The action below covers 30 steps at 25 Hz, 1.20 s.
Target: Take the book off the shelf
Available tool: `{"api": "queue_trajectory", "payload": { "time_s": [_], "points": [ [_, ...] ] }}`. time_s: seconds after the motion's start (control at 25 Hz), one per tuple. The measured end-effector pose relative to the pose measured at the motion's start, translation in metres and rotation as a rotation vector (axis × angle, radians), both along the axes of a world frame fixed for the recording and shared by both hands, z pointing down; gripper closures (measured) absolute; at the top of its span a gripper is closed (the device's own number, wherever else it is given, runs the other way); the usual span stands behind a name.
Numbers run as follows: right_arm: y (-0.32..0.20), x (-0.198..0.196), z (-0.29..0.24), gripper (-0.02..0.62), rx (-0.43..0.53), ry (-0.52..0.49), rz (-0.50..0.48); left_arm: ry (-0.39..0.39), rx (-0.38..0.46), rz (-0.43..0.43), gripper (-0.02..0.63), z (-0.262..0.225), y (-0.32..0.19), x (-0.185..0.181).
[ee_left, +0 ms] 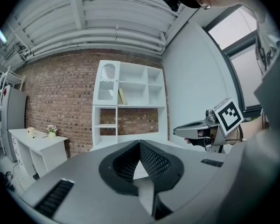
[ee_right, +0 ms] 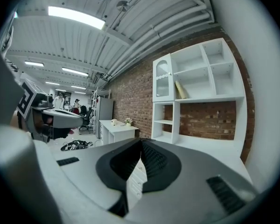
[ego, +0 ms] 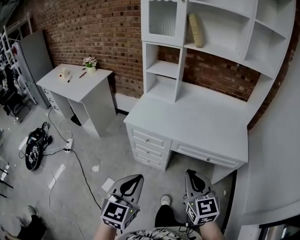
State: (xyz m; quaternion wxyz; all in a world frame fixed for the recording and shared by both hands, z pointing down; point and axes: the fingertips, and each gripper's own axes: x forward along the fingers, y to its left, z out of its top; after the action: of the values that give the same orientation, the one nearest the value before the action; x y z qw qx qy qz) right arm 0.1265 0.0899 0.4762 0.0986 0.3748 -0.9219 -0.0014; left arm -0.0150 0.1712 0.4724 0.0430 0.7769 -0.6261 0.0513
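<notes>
Book (ego: 195, 30) on shelf (ego: 217, 52) above desk (ego: 200, 119)

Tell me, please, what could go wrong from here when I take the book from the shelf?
The book leans tilted against the side of its shelf compartment; a nudge could tip it flat before it is gripped.
The left tool and right tool are both shut and still low; arriving unopened might push the book back.

Shelf (ego: 216, 51) smooth white painted; wall (ego: 90, 19) rough red brick; book (ego: 195, 30) matt tan cover; floor (ego: 115, 159) dull grey, smooth
</notes>
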Motion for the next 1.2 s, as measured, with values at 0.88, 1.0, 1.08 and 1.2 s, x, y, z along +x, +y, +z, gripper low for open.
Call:
{"api": "queue_trajectory", "payload": {
  "time_s": [0.88,1.0,1.08,1.2],
  "points": [
    [-0.335,-0.013,-0.035,0.591,0.063,-0.012,0.033,-0.020,0.037,-0.040,0.592,-0.026,-0.317,-0.035],
    [-0.358,-0.022,-0.031,0.591,0.049,-0.011,0.049,-0.012,0.036,-0.032,0.592,-0.024,-0.344,-0.047],
    [-0.374,-0.030,-0.031,0.591,0.047,-0.010,0.066,-0.007,0.034,-0.018,0.592,-0.023,-0.364,-0.057],
    [-0.399,-0.042,-0.033,0.591,0.054,-0.013,0.106,-0.007,0.040,0.019,0.592,-0.022,-0.396,-0.071]
  ]
}}
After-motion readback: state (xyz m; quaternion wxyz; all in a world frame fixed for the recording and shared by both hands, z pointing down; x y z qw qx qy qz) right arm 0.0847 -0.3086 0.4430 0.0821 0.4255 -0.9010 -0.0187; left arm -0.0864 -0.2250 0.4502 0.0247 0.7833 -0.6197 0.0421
